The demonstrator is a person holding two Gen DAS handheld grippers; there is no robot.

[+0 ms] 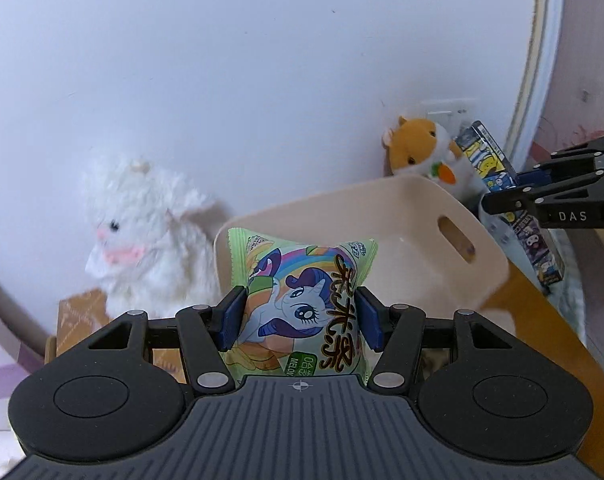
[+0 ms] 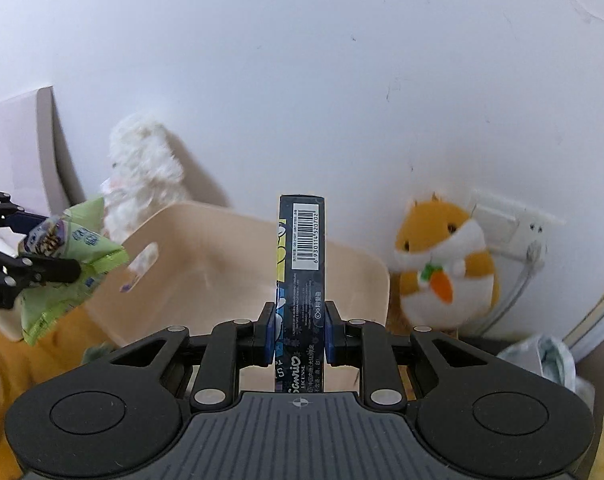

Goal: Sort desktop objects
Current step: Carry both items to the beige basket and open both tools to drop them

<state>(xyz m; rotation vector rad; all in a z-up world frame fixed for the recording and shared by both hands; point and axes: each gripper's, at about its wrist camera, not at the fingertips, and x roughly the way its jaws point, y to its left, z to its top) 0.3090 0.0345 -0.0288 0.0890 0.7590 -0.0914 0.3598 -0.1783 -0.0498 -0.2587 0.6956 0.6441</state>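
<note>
Black left gripper [image 1: 300, 318]: blue-padded jaws, silver rivets, ribbed grey housing.

Both views bright, even, soft daylight-like light; no hard glare. White wall [image 1: 262, 80] reads slightly bluish-grey, darkening toward the corners where the fisheye vignette cuts in. Strong barrel distortion: the door frame [image 1: 542, 60] bows in the left wrist view. Motion blur smears the white plush [image 1: 142, 220] in both views and the beige bin [image 2: 222, 272] rim and handle slot in the right wrist view. The held snack bag [image 1: 302, 308] and dark box [image 2: 302, 280] stay sharp, barcode readable. Soft shadow falls right of the white plush on the wall; the orange hamster plush [image 2: 446, 264] is mildly soft.
</note>
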